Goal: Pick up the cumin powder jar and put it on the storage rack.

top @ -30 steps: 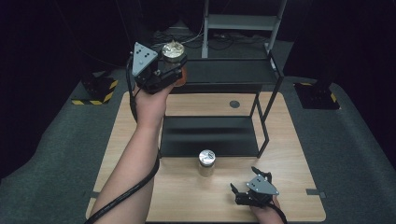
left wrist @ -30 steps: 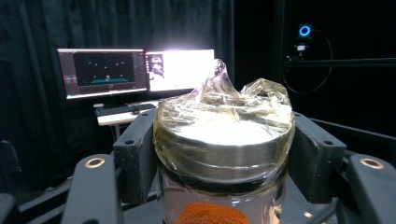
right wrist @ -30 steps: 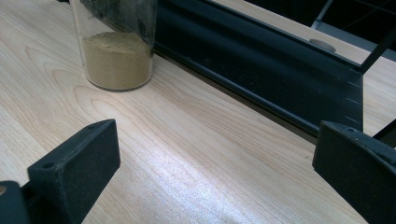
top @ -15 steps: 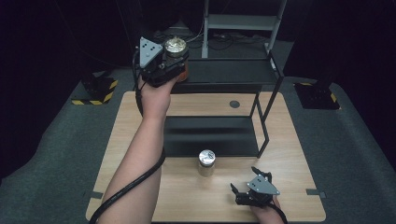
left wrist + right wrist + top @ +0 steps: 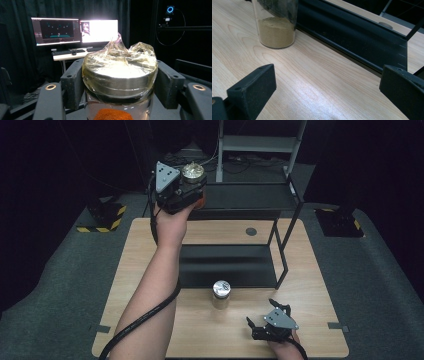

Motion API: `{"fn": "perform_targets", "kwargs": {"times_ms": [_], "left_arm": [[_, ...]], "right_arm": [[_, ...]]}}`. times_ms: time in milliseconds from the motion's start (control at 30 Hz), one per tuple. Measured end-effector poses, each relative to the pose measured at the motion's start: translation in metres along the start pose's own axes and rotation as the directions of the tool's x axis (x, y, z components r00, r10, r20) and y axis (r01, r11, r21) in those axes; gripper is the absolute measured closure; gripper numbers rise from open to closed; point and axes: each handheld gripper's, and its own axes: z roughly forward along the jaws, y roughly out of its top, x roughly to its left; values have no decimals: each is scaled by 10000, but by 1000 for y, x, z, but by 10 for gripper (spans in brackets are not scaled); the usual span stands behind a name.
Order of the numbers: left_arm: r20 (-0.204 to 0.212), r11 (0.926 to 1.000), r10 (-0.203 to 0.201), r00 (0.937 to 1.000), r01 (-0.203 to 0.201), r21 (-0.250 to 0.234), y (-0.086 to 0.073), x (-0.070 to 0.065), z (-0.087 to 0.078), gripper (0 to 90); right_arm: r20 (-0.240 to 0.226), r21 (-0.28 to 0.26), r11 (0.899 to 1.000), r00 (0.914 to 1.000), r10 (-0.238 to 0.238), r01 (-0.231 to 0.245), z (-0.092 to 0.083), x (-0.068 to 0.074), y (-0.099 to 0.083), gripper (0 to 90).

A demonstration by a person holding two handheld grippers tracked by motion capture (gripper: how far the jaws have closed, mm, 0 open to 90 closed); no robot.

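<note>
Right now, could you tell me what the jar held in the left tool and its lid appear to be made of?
The jar looks like clear glass: orange powder shows through its wall. Its lid seems brushed metal, silvery with a dull sheen, under crinkled, glossy transparent film, probably plastic.

The jar (image 5: 118, 100) in the left gripper (image 5: 120, 82) is clear glass with a brushed, shiny metal lid (image 5: 120, 75) under crinkled glossy film (image 5: 120, 53), over coarse orange powder (image 5: 112, 115). The second jar (image 5: 275, 22) is clear glass holding matt tan powder. The table (image 5: 317, 90) is pale wood-grain with a slight sheen; the rack (image 5: 352, 35) is matt black metal, and the right gripper (image 5: 328, 90) has matt black plastic jaws.
</note>
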Motion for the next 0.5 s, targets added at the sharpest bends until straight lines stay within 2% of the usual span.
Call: {"fn": "perform_targets", "kwargs": {"times_ms": [500], "left_arm": [[178, 9996, -250, 9995, 248, 108, 1, 6, 4, 335]], "right_arm": [[5, -22, 10000, 10000, 54, -54, 0, -1, 0, 0]]}}
